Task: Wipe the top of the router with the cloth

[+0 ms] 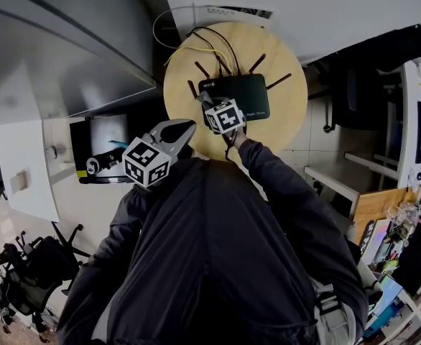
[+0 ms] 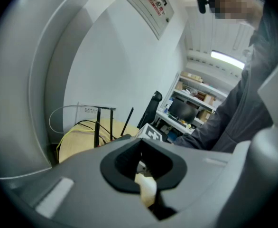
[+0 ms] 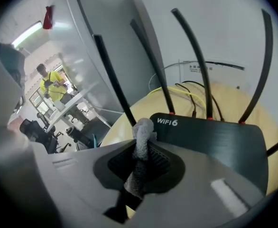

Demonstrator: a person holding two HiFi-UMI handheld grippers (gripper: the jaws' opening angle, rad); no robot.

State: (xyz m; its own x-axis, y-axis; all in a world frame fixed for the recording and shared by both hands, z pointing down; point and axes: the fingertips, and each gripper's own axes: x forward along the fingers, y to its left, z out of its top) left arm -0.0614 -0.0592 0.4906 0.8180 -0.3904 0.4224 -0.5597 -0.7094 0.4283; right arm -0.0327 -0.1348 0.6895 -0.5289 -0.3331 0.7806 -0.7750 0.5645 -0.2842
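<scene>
A black router (image 1: 239,94) with several upright antennas lies on a round wooden table (image 1: 182,85). In the right gripper view its top (image 3: 215,137) carries a white "WiFi 6" label. My right gripper (image 1: 209,105) hovers at the router's front left corner, shut on a crumpled grey cloth (image 3: 143,132) that sticks out past the jaws (image 3: 141,148). The cloth's tip is at the router's near edge. My left gripper (image 1: 184,129) hangs over the table's front left rim, shut with nothing in it (image 2: 143,175), apart from the router.
Yellow and black cables (image 1: 203,45) run from the router's back toward the wall. A black chair (image 1: 368,63) stands to the right of the table, and a dark cabinet (image 1: 103,146) to its left. A person in yellow (image 3: 51,84) stands far off.
</scene>
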